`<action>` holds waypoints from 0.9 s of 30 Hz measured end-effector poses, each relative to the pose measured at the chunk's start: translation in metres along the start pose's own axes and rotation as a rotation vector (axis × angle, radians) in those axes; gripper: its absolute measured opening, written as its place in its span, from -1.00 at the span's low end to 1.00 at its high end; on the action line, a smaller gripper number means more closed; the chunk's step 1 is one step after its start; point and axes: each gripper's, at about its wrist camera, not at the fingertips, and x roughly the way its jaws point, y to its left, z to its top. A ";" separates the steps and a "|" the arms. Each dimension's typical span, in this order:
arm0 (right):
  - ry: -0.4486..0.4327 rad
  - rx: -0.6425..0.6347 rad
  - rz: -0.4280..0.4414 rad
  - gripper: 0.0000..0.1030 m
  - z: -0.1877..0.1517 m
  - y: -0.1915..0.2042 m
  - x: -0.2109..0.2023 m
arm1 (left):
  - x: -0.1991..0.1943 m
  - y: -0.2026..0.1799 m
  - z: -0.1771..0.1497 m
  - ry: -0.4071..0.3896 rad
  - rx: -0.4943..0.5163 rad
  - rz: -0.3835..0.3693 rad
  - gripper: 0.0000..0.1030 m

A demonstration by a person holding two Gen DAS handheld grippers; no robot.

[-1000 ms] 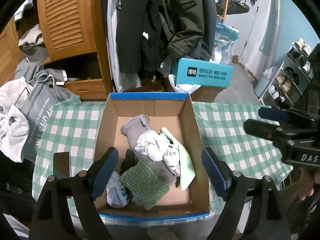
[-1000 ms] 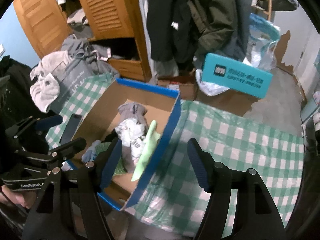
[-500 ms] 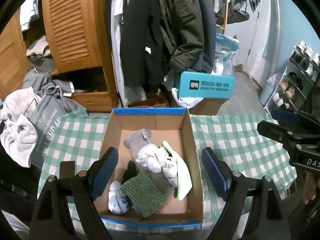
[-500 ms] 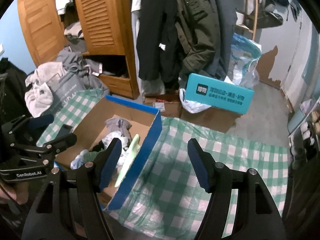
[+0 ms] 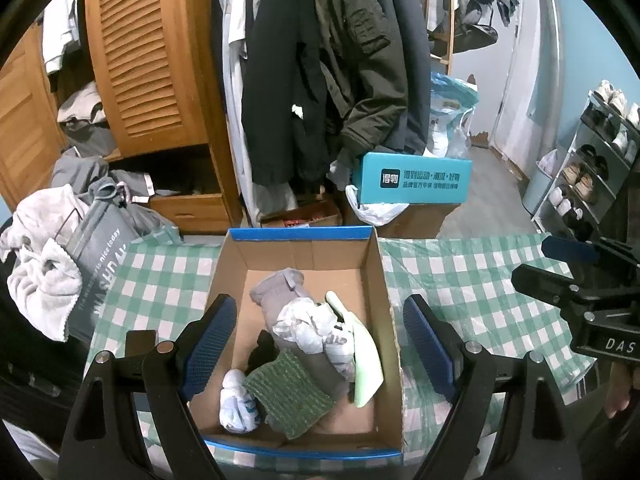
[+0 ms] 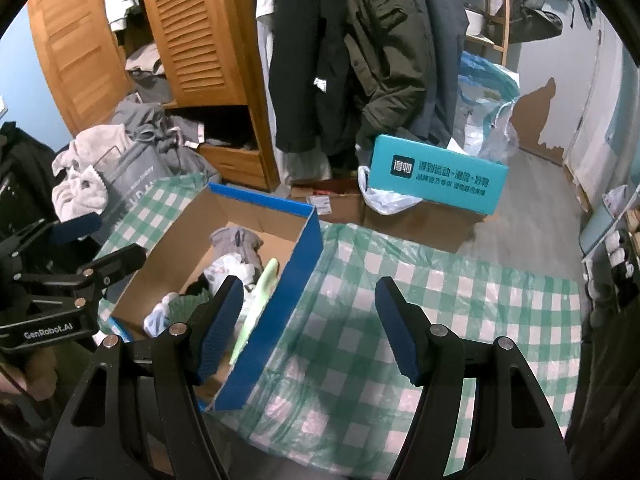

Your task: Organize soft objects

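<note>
While angled downward, both tools (image 5: 316,336) (image 6: 308,320) gape empty.

we see a brown cardboard box (image 5: 376,280) with a blue rim, on a desk (image 5: 460,280) covered in green-and-white check. inside we note a grey garment (image 5: 276,294), a white crumpled cloth (image 5: 308,326), a pale green piece (image 5: 366,364), a dark green ribbed cloth (image 5: 290,394) and a white-and-blue sock (image 5: 236,402). each black tool (image 5: 316,346) carries blue pads (image 5: 208,344). behind we see a teal carton (image 5: 414,178) and an orange-brown louvred door (image 5: 144,64).
</note>
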 end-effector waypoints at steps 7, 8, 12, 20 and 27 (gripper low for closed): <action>0.003 -0.002 -0.004 0.32 0.000 0.001 0.000 | 0.002 -0.004 -0.002 0.015 0.015 0.018 0.68; 0.003 -0.003 -0.005 0.32 0.000 0.002 -0.001 | 0.003 -0.005 -0.002 0.018 0.015 0.019 0.68; 0.002 -0.002 -0.006 0.32 0.000 0.002 -0.001 | 0.004 -0.006 -0.004 0.027 0.023 0.020 0.68; 0.003 -0.002 -0.006 0.32 0.000 0.002 -0.001 | 0.005 -0.007 -0.005 0.035 0.027 0.016 0.68; 0.003 -0.003 -0.005 0.32 0.000 0.002 -0.001 | 0.006 -0.011 -0.007 0.057 0.036 0.014 0.68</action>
